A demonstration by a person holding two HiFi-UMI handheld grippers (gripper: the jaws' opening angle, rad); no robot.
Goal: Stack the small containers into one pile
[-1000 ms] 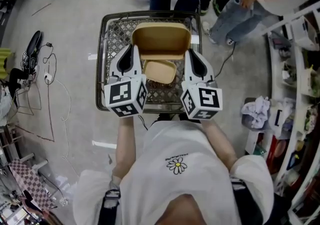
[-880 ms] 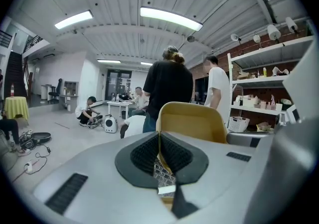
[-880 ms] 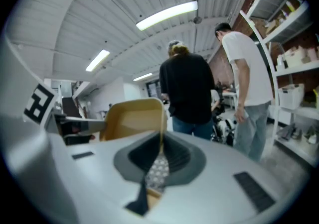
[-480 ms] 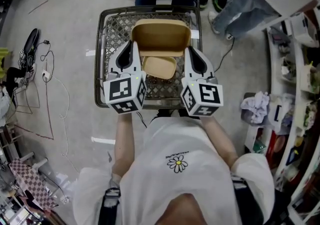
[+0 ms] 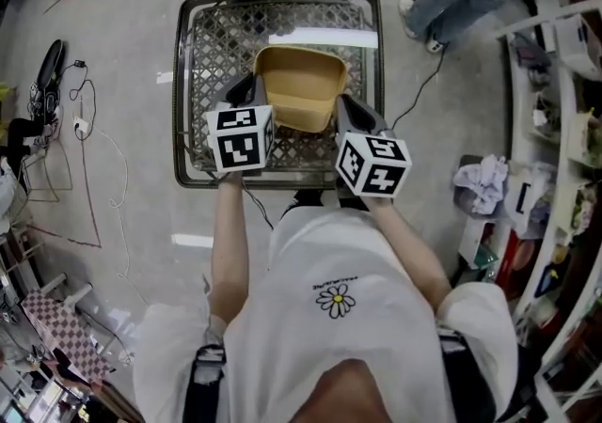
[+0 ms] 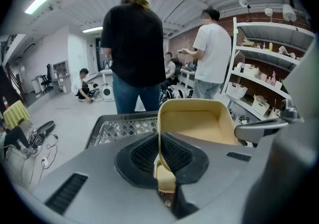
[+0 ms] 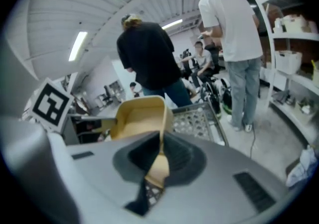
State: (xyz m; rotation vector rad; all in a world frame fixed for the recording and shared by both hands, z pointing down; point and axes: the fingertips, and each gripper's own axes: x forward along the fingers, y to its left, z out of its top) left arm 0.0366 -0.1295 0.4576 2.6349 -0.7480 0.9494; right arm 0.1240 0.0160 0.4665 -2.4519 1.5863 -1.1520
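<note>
Left gripper (image 5: pixel 249 90) and right gripper (image 5: pixel 344 109) fingers are pinching opposite thin walls of tan, smooth, round-cornered moulded container (image 5: pixel 299 83) over grey wire-mesh basket (image 5: pixel 184 73).

I count one tan container (image 5: pixel 299 83), one wire basket (image 5: pixel 214 45), two grippers, the left gripper (image 5: pixel 248 90) and the right gripper (image 5: pixel 344 107), and two people standing near: a person in black (image 6: pixel 132 49) and a person in white (image 6: pixel 212 44).

A wire-mesh basket (image 5: pixel 202 54) with a dark metal rim stands on the grey floor (image 5: pixel 122 111). A tan, open-topped container (image 5: pixel 299 97) shows inside its frame, toward 6 o'clock; whether it rests on the mesh cannot be told. On the floor, loose cables (image 5: pixel 83 128) lie at 9 o'clock and a crumpled white cloth (image 5: pixel 482 197) at 3 o'clock.
</note>
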